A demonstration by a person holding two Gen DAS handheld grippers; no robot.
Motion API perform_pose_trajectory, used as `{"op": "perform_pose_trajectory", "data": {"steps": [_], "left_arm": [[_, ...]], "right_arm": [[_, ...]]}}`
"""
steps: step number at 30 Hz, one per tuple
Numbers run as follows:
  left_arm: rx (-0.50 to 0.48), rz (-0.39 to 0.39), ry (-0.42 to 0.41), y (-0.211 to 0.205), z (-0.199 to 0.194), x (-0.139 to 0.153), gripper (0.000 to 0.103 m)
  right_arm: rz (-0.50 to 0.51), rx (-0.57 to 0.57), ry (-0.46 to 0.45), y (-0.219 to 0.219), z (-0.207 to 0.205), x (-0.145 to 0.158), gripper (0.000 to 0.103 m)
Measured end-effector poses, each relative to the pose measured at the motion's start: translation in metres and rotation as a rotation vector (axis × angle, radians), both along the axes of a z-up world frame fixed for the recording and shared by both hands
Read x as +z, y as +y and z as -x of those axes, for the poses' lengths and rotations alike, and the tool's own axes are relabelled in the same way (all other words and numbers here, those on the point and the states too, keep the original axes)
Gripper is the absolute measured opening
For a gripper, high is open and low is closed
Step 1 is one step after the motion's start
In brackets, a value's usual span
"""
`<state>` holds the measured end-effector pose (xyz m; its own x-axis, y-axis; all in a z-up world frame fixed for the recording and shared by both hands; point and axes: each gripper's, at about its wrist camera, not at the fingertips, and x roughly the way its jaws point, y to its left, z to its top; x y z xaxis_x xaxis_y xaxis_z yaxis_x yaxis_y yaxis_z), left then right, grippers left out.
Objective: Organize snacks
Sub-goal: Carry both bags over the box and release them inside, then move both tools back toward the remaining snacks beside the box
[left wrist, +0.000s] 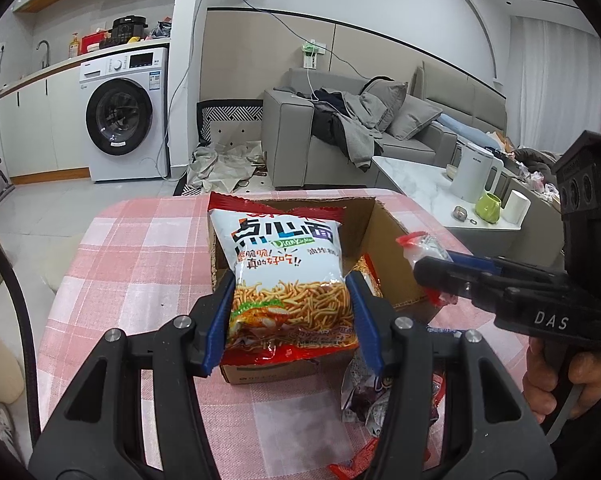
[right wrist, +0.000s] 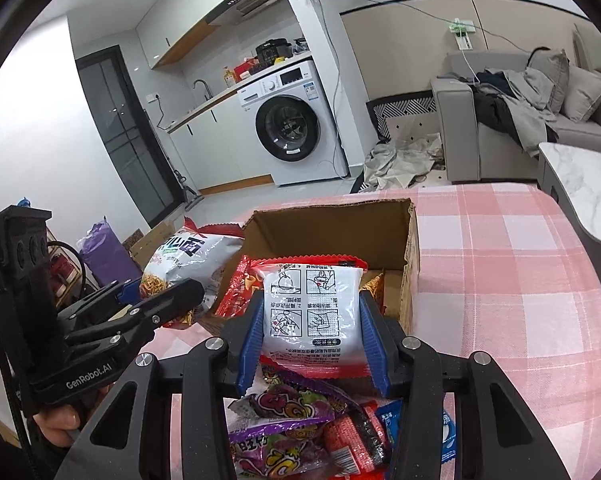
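My left gripper is shut on a white and red noodle-snack bag, held above the near edge of an open cardboard box. In the right wrist view that bag hangs left of the box, with the left gripper on it. My right gripper is shut on a small white packet with a red border, printed with instruction pictures, held in front of the box. From the left wrist view the right gripper comes in from the right with that packet. Snack packets lie inside the box.
A heap of loose snacks lies on the pink checked tablecloth under my right gripper. Beyond the table stand a washing machine, a grey sofa and a white coffee table with a kettle and cups.
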<state>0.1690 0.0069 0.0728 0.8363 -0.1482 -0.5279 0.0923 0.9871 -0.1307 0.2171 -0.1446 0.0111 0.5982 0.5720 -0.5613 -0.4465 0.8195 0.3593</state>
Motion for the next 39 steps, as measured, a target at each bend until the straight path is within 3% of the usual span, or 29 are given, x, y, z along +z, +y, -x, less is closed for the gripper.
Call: {"op": "perform_pose_trajectory", "data": {"steps": [26,29,31,34,36,38,39], "left_arm": [[-0.001,-0.032,0.077,-0.007,-0.066,-0.039,0.051],[-0.004,-0.028,0.083,-0.006,-0.066,-0.040,0.061],[-0.002,-0.035,0.068,-0.004,-0.061,-0.038,0.076],[-0.007,-0.043,0.053,-0.002,-0.052,-0.035,0.083],[-0.013,-0.045,0.064,-0.001,-0.048,-0.034,0.083],[-0.011,-0.041,0.072,0.000,-0.044,-0.034,0.085],[-0.007,-0.035,0.073,0.001,-0.041,-0.034,0.087]], "right_arm": [[0.008,-0.024,0.039,0.011,-0.034,-0.010,0.046],[0.008,-0.019,0.031,0.010,-0.034,-0.010,0.051],[0.011,-0.015,0.022,0.009,-0.031,-0.008,0.052],[0.028,-0.027,-0.002,0.005,-0.025,-0.004,0.068],[0.026,-0.036,-0.012,0.000,-0.020,-0.003,0.087],[0.025,-0.044,-0.005,-0.005,-0.015,-0.002,0.100],[0.026,-0.047,0.000,-0.007,-0.014,-0.002,0.102]]}}
